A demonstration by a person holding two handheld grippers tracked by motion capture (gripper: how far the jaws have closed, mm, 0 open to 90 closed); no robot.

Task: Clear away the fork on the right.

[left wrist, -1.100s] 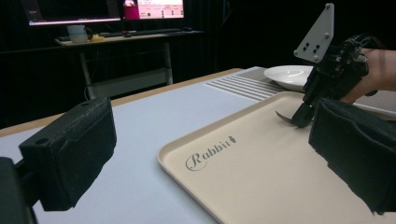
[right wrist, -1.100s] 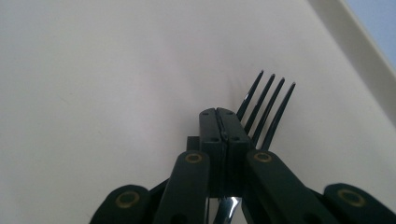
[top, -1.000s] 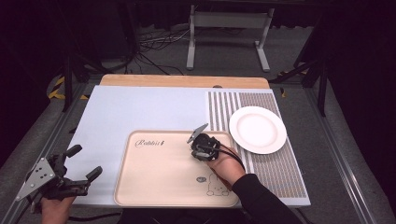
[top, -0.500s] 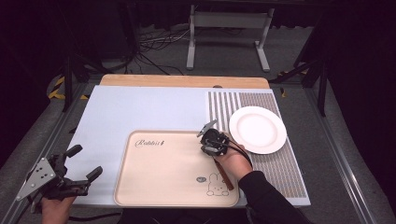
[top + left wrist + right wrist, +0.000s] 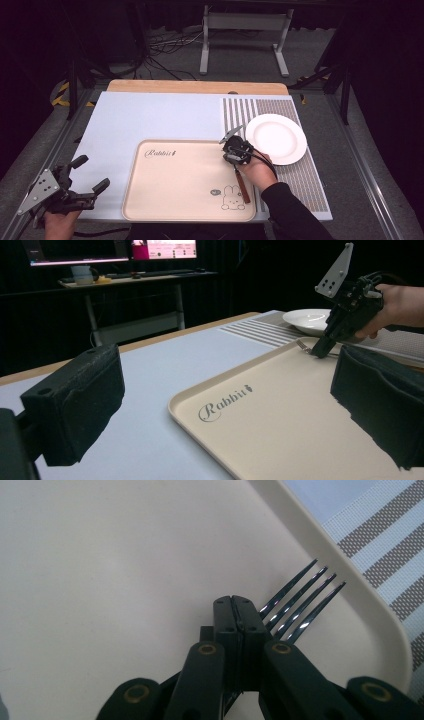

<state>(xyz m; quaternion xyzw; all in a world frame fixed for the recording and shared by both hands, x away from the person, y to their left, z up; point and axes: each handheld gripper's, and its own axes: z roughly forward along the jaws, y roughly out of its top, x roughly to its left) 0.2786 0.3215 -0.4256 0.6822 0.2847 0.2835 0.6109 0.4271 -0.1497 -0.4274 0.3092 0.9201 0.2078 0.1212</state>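
Two jaws of our right gripper [image 5: 235, 605] are pinching the fork [image 5: 300, 602] near the tray's [image 5: 150, 200] right rim, so we are lifting level toward the plate [image 5: 277, 137]; left gripper [image 5: 90, 175] is idling spread.

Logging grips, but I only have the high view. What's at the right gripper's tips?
Observer: Four tines of a fork stick out past the shut jaws of the right gripper. I cannot tell whether they pinch it.
Operator: And the left, anything in it?
Observer: No. The left gripper is wide open, with nothing between its jaws.
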